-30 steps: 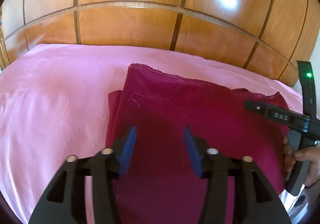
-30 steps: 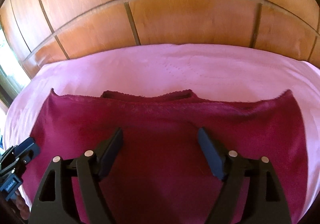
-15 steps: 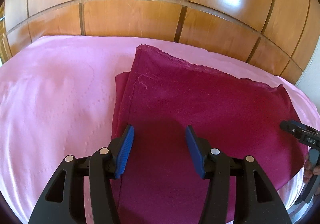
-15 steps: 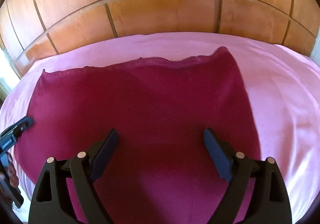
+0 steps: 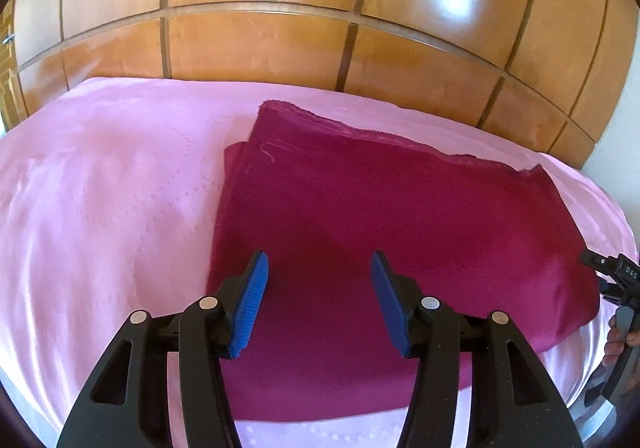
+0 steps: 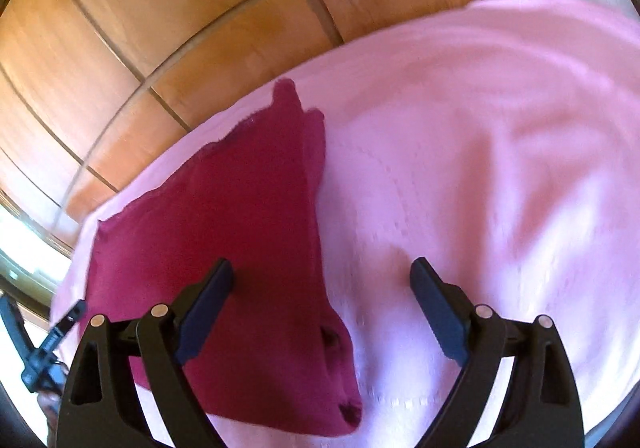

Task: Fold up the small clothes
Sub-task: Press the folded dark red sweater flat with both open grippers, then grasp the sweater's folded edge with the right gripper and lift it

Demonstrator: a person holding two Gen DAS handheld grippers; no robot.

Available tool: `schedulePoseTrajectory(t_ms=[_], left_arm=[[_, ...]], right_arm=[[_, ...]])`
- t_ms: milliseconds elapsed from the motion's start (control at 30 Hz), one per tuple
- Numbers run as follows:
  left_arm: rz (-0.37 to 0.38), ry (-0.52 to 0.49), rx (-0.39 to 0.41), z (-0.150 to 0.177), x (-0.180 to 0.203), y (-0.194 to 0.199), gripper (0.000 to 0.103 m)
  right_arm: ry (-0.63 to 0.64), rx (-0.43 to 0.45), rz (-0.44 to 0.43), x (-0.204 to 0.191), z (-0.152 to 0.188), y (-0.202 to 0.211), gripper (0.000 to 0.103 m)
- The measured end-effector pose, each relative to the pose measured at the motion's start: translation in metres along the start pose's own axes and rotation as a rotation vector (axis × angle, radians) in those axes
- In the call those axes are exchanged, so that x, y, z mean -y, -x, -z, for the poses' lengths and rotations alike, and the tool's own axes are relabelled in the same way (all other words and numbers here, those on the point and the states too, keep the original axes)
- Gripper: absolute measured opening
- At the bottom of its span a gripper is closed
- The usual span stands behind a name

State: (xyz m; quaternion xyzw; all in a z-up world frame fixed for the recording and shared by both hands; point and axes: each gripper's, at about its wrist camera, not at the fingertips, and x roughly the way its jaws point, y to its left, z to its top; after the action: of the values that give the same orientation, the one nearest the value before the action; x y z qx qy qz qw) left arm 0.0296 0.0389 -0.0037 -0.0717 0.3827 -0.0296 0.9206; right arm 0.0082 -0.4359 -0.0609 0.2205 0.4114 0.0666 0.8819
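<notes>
On the pink bedspread (image 5: 100, 188), in front of a panelled wooden wall (image 5: 260, 48), a dark red garment (image 5: 380, 208) lies flat with a second layer showing along its left edge and its far edge, so at least one fold appears to be made. Its outline is still broad, and further folds probably remain; how many cannot be judged. No other clothes are in view.

Left gripper (image 5: 318, 302): jaws partly spread above the near left part of the garment, nothing between the blue pads (image 5: 250, 308), no pinch visible; whether the tips touch the cloth cannot be told.

Right gripper (image 6: 322, 312): jaws wide and opening, empty, straddling the garment's right edge (image 6: 320, 248), one finger over red cloth, the other over bedspread. In the left wrist view this tool appears at the right margin (image 5: 612, 280), held by a hand (image 5: 618, 340), beside the garment's right corner.
</notes>
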Motion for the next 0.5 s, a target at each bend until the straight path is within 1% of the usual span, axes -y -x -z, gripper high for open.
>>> schedulePoseTrajectory(t_ms=[100, 200, 267, 333, 400, 500], left_arm=[[0.024, -0.009, -0.003, 0.004, 0.009, 0.004, 0.053], [0.059, -0.026, -0.007, 0.007, 0.019, 0.006, 0.053], [0.092, -0.042, -0.016, 0.008, 0.025, 0.005, 0.053], [0.122, -0.058, -0.037, 0.011, 0.03, 0.001, 0.053], [0.138, -0.067, -0.059, 0.013, 0.033, -0.005, 0.053], [0.138, -0.092, -0.094, 0.015, 0.035, -0.016, 0.053]], right_arm=[[-0.009, -0.006, -0.063, -0.003, 0.0, -0.001, 0.089], [0.005, -0.024, -0.091, -0.007, 0.004, 0.0, 0.081], [-0.005, -0.053, -0.121, -0.007, 0.007, 0.002, 0.067], [-0.009, -0.073, -0.148, -0.008, 0.007, 0.002, 0.063], [0.004, -0.085, -0.14, -0.011, 0.006, -0.001, 0.06], [0.019, -0.116, -0.132, -0.015, 0.006, -0.004, 0.046]])
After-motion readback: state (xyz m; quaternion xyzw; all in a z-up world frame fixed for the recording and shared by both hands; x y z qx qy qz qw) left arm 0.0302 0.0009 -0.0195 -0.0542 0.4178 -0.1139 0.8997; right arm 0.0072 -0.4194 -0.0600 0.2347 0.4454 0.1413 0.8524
